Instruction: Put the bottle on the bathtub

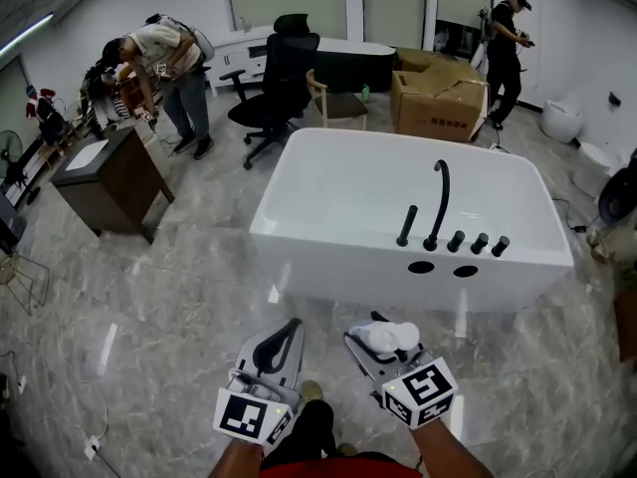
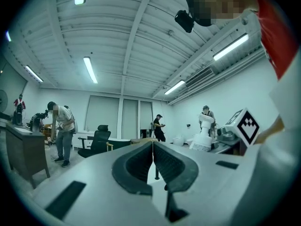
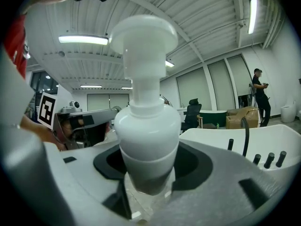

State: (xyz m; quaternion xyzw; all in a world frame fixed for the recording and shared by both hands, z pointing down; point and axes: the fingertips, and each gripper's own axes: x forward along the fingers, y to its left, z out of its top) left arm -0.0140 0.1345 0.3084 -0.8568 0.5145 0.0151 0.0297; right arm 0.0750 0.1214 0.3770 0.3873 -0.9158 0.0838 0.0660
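A white pump bottle (image 3: pixel 146 126) stands upright between the jaws of my right gripper (image 3: pixel 148 173), which is shut on it. In the head view the bottle (image 1: pixel 391 338) shows just in front of the right gripper (image 1: pixel 383 347), short of the white bathtub (image 1: pixel 328 257). The tub has a black faucet (image 1: pixel 438 202) and black knobs on its near right rim; these also show in the right gripper view, with the bathtub (image 3: pixel 211 138) to the right. My left gripper (image 1: pixel 279 352) is beside the right one, shut with nothing between its jaws, which meet at the tips (image 2: pixel 153 147).
Marble floor surrounds the tub. A dark wooden cabinet (image 1: pixel 109 182) stands at left, with a black office chair (image 1: pixel 279 78) and cardboard boxes (image 1: pixel 438 98) behind the tub. One person (image 1: pixel 164 68) bends near the cabinet; another person (image 1: pixel 503 53) stands at the back right.
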